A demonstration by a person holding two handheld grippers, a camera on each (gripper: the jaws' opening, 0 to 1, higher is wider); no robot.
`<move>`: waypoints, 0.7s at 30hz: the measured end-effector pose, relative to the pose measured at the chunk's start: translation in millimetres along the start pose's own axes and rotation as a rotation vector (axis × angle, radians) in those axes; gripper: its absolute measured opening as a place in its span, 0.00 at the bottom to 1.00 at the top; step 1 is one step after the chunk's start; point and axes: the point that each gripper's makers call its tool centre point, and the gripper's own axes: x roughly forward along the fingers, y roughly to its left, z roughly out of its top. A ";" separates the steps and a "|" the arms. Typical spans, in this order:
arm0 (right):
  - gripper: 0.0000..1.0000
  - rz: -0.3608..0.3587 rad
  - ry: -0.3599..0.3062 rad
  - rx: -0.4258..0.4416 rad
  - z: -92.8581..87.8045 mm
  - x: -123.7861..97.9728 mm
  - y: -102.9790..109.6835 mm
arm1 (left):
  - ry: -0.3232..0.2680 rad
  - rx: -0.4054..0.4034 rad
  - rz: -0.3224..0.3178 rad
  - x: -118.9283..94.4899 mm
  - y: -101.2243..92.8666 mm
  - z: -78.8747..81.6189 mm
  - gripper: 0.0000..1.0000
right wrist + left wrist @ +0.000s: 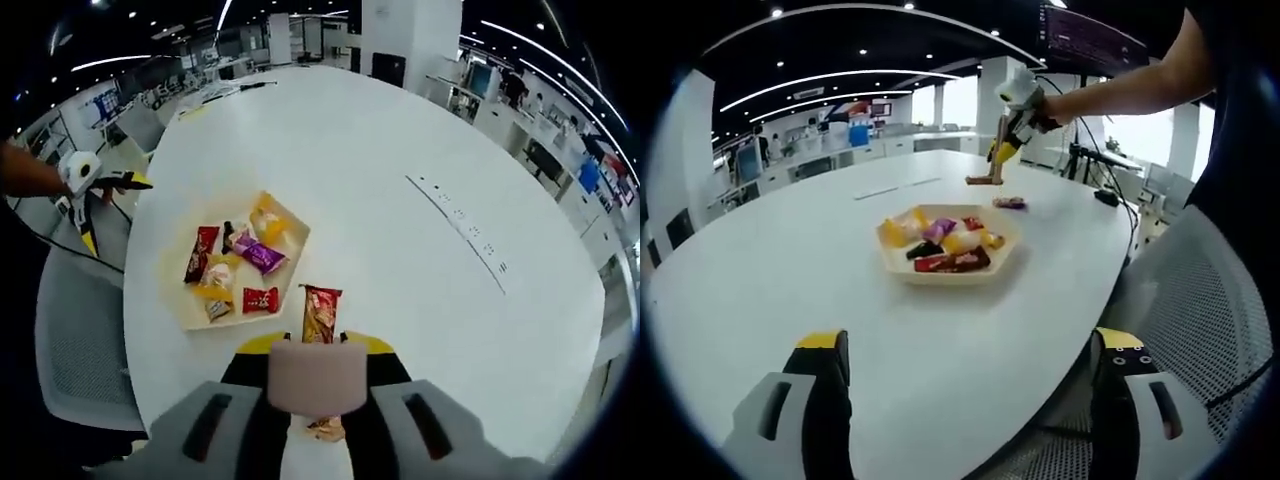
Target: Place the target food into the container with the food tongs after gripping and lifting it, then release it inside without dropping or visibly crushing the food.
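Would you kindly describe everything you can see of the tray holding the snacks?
The tray is a shallow, pale yellow, angular dish, hexagon-like in the left gripper view, with a low raised rim. It sits flat on the white table, apart from both grippers. Wrapped snacks in red, purple, yellow and dark packets lie piled inside it. One more wrapped snack lies on the table just outside its edge.

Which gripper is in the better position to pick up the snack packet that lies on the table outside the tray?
The right gripper, probably. It holds the tongs, which point down at the snack packet beside the tray. The left gripper is open, back at the table edge.
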 end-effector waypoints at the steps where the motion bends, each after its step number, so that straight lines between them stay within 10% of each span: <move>1: 0.18 -0.002 0.000 -0.001 1.3 -1.8 0.0 | -0.001 -0.004 -0.001 0.0 -0.3 0.2 0.98; 21: 0.18 -0.058 -0.035 -0.013 47.4 -21.7 5.8 | -0.005 -0.009 -0.014 1.2 -2.9 0.1 0.99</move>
